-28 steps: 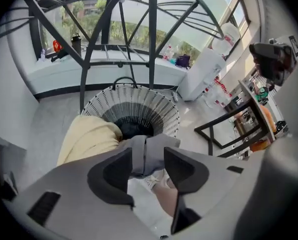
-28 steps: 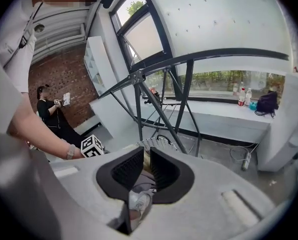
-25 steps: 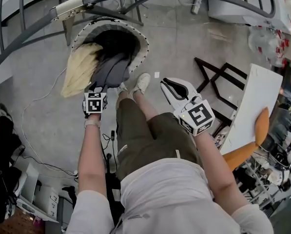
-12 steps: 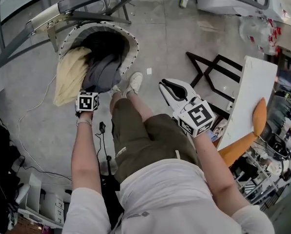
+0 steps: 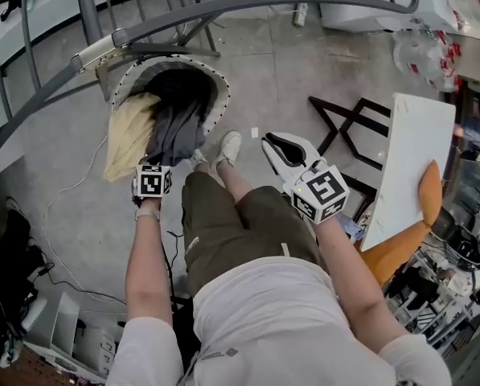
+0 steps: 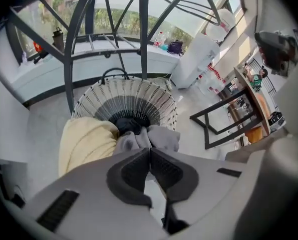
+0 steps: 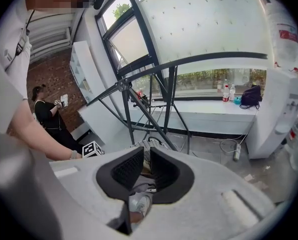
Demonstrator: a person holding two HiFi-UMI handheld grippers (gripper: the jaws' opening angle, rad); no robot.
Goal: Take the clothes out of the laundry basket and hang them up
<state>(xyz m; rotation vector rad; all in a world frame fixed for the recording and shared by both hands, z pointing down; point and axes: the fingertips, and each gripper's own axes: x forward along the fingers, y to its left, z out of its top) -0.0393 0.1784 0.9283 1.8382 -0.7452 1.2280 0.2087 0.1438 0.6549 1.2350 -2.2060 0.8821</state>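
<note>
Beside the laundry basket point(image 5: 222, 95) on a grey floor point(image 5: 71, 175), a person bends over w/ a gripper in each hand. The L gripper point(image 6: 149, 149) points steeply down just in front of the basket's near rim. Its jaws have just closed, and the pads now press together, nipping a fold of the grey garment point(image 5: 175, 131) that spills over that rim toward it. A cream garment point(image 5: 131, 131) droops over the basket's left side, touching the grey one, and dark clothing point(image 5: 183, 83) lies deeper inside. The R gripper point(image 7: 147, 154) hangs well to the basket's right, past the person's shoes point(image 5: 229, 145) (its jaws are all but together, w/ nothing between them). Grey metal rack tubes point(image 5: 223, 10) arch above the basket's far side.
</note>
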